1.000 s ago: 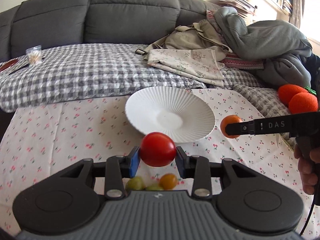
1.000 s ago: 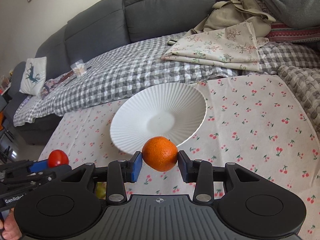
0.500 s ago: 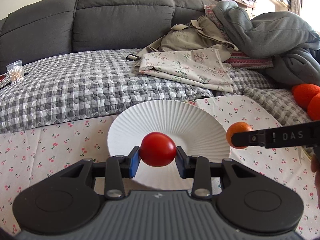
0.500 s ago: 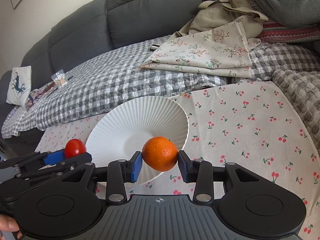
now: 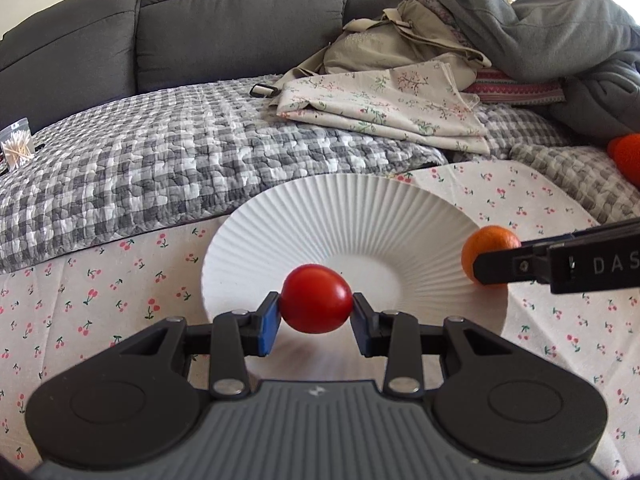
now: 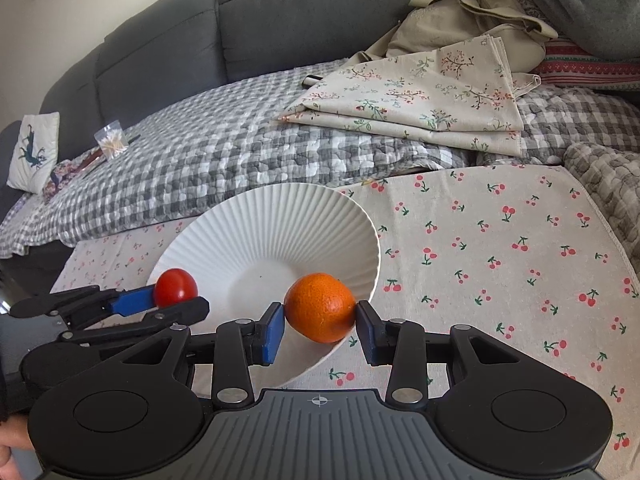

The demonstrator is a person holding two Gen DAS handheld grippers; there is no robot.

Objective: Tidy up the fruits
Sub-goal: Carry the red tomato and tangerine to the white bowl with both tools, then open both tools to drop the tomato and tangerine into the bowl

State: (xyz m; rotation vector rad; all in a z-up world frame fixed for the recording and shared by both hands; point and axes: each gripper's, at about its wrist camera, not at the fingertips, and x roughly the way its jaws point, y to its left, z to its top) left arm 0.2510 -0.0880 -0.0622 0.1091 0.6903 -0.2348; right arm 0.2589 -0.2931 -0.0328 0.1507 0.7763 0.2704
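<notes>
A white ribbed plate [image 5: 360,216] [image 6: 280,216] lies on the cherry-print cloth [image 5: 100,280] [image 6: 500,264]. My left gripper [image 5: 315,316] is shut on a red tomato [image 5: 315,298], held over the plate's near side. In the right wrist view the left gripper [image 6: 176,300] shows at the plate's left rim with the tomato [image 6: 175,285]. My right gripper [image 6: 320,326] is shut on an orange [image 6: 320,306] over the plate's near right rim. From the left wrist view, the orange [image 5: 486,246] hangs at the plate's right edge, clamped by a black finger [image 5: 512,266].
A grey checked quilt [image 5: 160,152] covers the sofa behind the cloth. Folded floral fabric [image 5: 380,104] and piled clothes [image 5: 540,32] lie at the back right. An orange plush thing [image 5: 628,156] sits at the far right. A bag of cotton swabs [image 5: 16,148] rests far left.
Both grippers have come forward and lower toward the plate, which now looks larger. The tomato and the orange now hang over the plate. The small fruits under the left gripper have left the view.
</notes>
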